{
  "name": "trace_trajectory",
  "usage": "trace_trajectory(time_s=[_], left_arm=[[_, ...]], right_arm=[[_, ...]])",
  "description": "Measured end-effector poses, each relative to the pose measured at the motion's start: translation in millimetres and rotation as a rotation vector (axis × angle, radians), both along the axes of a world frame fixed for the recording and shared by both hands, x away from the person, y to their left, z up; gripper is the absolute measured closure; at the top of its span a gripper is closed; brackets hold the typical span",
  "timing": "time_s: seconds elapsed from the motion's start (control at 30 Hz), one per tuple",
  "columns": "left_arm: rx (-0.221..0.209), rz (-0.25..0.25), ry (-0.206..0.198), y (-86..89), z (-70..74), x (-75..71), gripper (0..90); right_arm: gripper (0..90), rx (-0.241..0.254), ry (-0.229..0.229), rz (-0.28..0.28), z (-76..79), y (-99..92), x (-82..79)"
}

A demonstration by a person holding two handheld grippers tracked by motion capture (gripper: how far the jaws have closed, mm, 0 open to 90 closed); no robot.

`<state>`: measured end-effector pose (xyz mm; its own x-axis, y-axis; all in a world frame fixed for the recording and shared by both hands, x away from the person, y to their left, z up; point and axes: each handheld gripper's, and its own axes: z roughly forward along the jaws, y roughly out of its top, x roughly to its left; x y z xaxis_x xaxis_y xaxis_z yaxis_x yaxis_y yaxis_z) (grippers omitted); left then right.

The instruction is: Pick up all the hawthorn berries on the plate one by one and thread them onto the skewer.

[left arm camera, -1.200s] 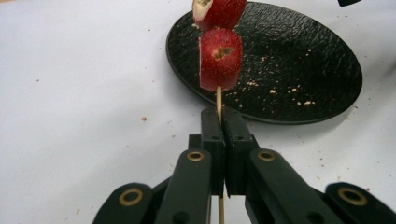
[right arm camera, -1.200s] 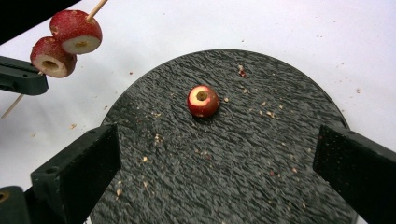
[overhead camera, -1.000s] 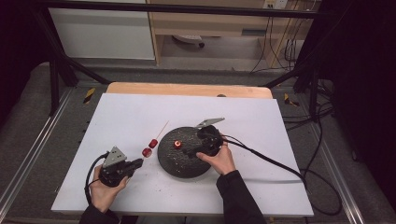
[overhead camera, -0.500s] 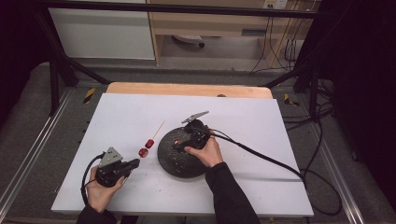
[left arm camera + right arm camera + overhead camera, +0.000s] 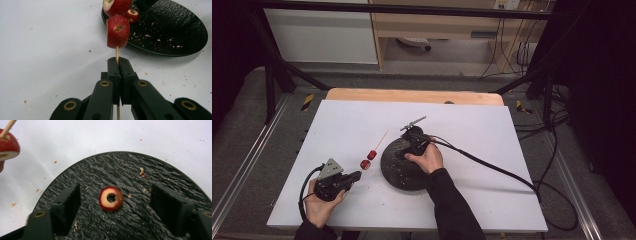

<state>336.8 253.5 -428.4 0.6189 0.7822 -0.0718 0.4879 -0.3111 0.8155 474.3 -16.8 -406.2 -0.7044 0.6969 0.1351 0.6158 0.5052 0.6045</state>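
My left gripper (image 5: 118,61) is shut on a thin wooden skewer (image 5: 116,51) that carries two red fruit pieces (image 5: 118,31), held low over the white table near its front left (image 5: 357,175). On the black textured plate (image 5: 112,167) lies a cored red fruit slice (image 5: 117,202). My right gripper (image 5: 118,206) hovers over the plate with one jaw on each side of the slice and a clear gap to each. Its jaws have just been closing, and neither pad touches the slice. In the high view the right gripper (image 5: 404,152) sits at the plate's far left part, close to the skewer's tip (image 5: 382,137).
Small crumbs dot the plate and the white table top (image 5: 472,130). A black cable (image 5: 492,167) trails from the right gripper across the table to the right edge. A wooden strip (image 5: 412,95) runs along the far edge, with dark frame legs beyond it.
The right gripper has moved left across the plate toward the skewer, and its jaws stand narrower around the slice. The left gripper and skewer have stayed put.
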Motion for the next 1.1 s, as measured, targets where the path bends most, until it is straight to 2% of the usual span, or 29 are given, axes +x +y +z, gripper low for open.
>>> trace_trajectory(time_s=[0.27,0.43,0.6,0.8,1.1], left_arm=[[-0.002,-0.002,0.004,-2.2,-1.5,0.0,88.5],[0.001,-0.005,0.005,-2.4,-1.8,0.2,88.5],[0.001,-0.005,0.006,-2.7,-2.1,0.3,88.5],[-0.001,-0.006,0.008,-3.1,-2.3,0.5,88.5],[-0.001,-0.007,0.008,-3.0,-2.4,0.6,88.5]], right_arm=[[44.1,-0.005,0.046,-0.01,-7.0,3.9,4.7],[49.9,-0.016,0.062,-0.005,-10.1,4.4,5.7],[54.0,-0.009,0.084,0.007,-11.7,5.4,5.1],[59.2,-0.023,0.094,0.012,-14.4,5.8,6.2],[60.9,-0.033,0.108,0.015,-16.7,6.0,8.4]])
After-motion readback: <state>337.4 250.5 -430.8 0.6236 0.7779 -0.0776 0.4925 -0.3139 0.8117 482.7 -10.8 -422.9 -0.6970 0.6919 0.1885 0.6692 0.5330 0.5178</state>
